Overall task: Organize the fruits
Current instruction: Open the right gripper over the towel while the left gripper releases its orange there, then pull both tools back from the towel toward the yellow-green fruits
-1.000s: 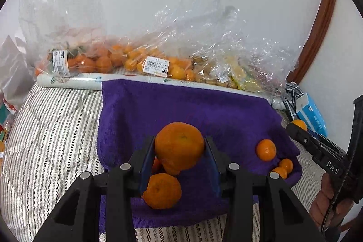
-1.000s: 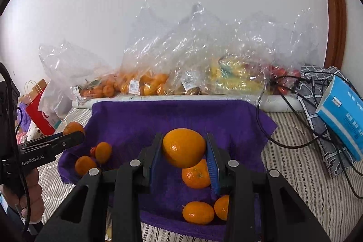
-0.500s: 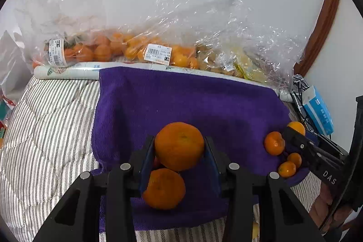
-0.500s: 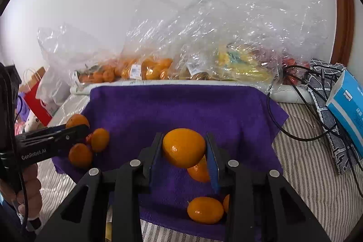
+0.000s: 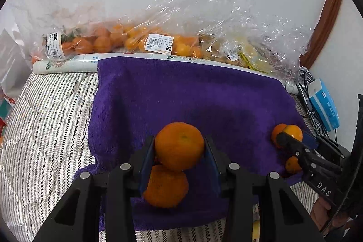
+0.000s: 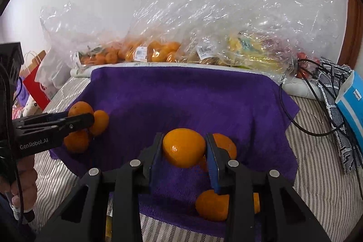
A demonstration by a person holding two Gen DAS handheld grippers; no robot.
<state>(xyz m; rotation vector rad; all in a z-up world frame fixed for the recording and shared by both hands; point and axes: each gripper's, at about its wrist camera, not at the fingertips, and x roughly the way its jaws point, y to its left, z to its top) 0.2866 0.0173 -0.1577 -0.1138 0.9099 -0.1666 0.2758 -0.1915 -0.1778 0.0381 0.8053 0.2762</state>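
Each hand-held gripper grips fruit — left [image 5: 179, 154] a mandarin [image 5: 179, 145], right [image 6: 184, 152] an orange [image 6: 183, 147]. Likely soft-skinned, round, prone to rolling — squeeze gently across the middle.

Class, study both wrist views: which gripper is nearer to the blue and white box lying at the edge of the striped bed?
The right gripper. The blue and white box lies off to its right side, while the left gripper works at the purple towel's opposite, left end.

From my left camera, the held orange [image 5: 179, 146] covers the top of a second orange [image 5: 166, 189]. My right finger [image 6: 214, 165] hides part of another orange [image 6: 223, 146]. Print on the bag labels [image 5: 159, 46] is too small to read.
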